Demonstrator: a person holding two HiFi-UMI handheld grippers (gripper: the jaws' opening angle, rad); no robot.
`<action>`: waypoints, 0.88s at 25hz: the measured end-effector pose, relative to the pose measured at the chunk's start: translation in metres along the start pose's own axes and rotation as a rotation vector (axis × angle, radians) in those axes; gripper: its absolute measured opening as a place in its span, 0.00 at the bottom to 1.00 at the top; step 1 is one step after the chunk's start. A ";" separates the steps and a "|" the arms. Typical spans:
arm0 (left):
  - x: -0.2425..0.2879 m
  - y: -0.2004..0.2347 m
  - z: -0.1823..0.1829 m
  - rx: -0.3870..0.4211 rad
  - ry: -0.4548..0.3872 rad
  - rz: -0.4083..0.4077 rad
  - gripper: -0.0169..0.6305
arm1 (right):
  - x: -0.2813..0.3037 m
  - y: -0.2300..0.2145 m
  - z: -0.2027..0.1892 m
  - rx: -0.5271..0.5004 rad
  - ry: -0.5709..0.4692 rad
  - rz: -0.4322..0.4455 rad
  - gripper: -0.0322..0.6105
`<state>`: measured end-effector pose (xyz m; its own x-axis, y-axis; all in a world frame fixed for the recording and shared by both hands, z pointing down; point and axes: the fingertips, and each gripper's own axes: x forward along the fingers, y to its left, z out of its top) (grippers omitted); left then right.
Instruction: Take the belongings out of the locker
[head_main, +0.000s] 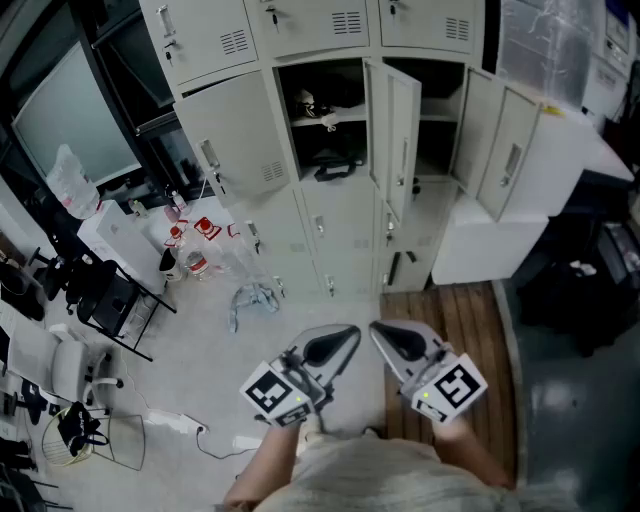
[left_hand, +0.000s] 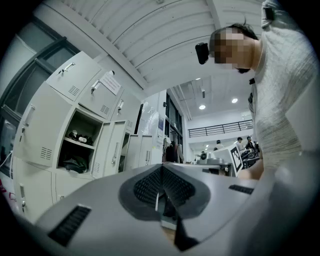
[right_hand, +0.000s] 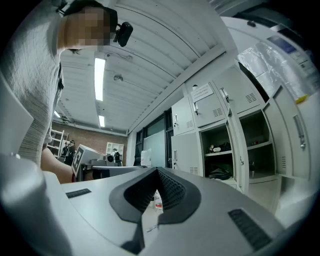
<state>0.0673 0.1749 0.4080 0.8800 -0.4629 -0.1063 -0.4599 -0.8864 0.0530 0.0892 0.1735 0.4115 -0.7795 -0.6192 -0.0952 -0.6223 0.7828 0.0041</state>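
Locker (head_main: 345, 119): open, two shelves.
Bag (head_main: 335, 165): black, lower shelf, long axis side to side.
Left gripper (head_main: 347, 334): jaws together, empty.
Right gripper (head_main: 380, 330): jaws together, empty.

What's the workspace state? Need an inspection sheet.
Surface: pale floor; wood deck at right.
Job's things: locker open; small items on its shelf, dark bag below.
Clutter: bottles and a clear plastic thing on the floor.
Grippers: left tongs and right tongs shut, empty, held near the body, short of the locker.
Cables: power strip with its cord on the floor, lower left.
Surroundings: next door open; chairs at left.
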 end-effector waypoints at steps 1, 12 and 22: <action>0.000 0.001 -0.001 0.000 0.001 0.000 0.03 | 0.000 0.000 -0.001 0.002 0.003 0.000 0.05; 0.001 0.007 -0.005 -0.013 -0.004 -0.005 0.03 | 0.006 0.002 -0.004 -0.002 0.010 0.017 0.05; 0.008 0.008 -0.009 -0.026 0.001 -0.010 0.03 | 0.004 -0.005 -0.013 0.031 0.015 0.008 0.05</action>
<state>0.0714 0.1638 0.4161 0.8849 -0.4537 -0.1056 -0.4475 -0.8909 0.0778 0.0883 0.1666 0.4238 -0.7854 -0.6137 -0.0805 -0.6139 0.7890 -0.0258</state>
